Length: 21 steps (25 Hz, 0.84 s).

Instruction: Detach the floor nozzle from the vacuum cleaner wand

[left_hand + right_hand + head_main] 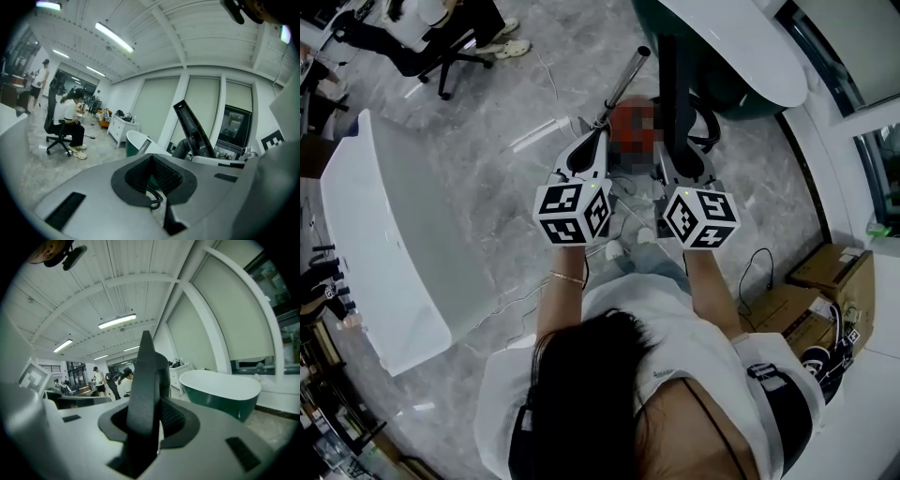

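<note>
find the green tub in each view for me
Head view: tub at the top right, cut off by the top edge.
Left gripper view: tub small, just left of centre.
Right gripper view: tub at the right, mid-height.
Shared landmark: the black bar, left of the tub in the head and right gripper views, right of it in the left gripper view.

**Legible text: none found**

Checked all three views. My left cube (572,214) and right cube (700,217) carry only black-and-white coded squares, no letters or digits. Cardboard boxes (830,274) by the wall: any print is too small to read.
</note>
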Available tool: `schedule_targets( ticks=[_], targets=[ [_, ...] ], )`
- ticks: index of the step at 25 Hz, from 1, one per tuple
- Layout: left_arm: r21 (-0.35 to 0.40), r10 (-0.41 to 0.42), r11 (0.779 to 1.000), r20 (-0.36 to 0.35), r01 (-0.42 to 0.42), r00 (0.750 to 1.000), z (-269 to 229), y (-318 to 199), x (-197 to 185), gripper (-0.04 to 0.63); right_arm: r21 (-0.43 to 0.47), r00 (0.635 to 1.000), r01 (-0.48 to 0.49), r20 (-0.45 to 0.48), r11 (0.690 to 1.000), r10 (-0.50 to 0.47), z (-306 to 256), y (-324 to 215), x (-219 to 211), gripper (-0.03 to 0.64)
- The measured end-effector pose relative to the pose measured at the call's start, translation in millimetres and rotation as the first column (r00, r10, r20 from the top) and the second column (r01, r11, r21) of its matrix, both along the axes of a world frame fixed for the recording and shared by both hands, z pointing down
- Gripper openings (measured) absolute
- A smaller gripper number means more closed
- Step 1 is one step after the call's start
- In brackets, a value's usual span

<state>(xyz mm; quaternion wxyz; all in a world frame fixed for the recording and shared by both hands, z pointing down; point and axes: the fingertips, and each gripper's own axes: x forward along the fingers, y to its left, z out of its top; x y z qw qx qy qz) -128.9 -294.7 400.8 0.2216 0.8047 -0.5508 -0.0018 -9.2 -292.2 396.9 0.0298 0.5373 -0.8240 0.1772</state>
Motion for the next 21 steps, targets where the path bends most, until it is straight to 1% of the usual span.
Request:
schedule_targets(
  ticks=[3,6,9,12,16,21],
  targets=[
    [0.008,-0.012,1.000,-0.009,0.012,1.000,-2.8,-2.4,0.2,0.003,-0.001,1.000,0.008,-0.011,1.000,-0.009,0.2,-0.8,-0.6,0.129],
    [-0.008,-0.023,1.000,-0.024,0.023,0.999,0.1,-4.2,-0.6,0.003,-0.006,1.000,0.006,-0.012,1.000,-0.006,-0.5,-1.8,1.4,0.129],
    [-0.010,-0.029,1.000,-0.006,0.029,1.000,0.8,-6.3,1.8,0.003,-0.002,1.000,0.009,-0.015,1.000,-0.009,-1.5,-6.0,4.5,0.129],
    [-0.014,-0.033,0.999,0.034,0.034,0.999,5.1,-5.4,6.1,0.003,-0.007,1.000,0.016,-0.008,1.000,-0.016,0.2,-6.6,7.5,0.129],
    [-0.022,-0.039,0.999,0.035,0.040,0.999,7.3,-4.0,10.7,0.003,-0.007,1.000,0.028,-0.012,1.000,-0.028,1.9,-5.7,10.7,0.129],
    [-0.011,-0.050,0.999,0.046,0.051,0.998,5.9,-4.7,17.6,0.003,-0.009,0.999,0.038,-0.011,0.999,-0.038,4.8,-7.4,18.1,0.129]
  ],
)
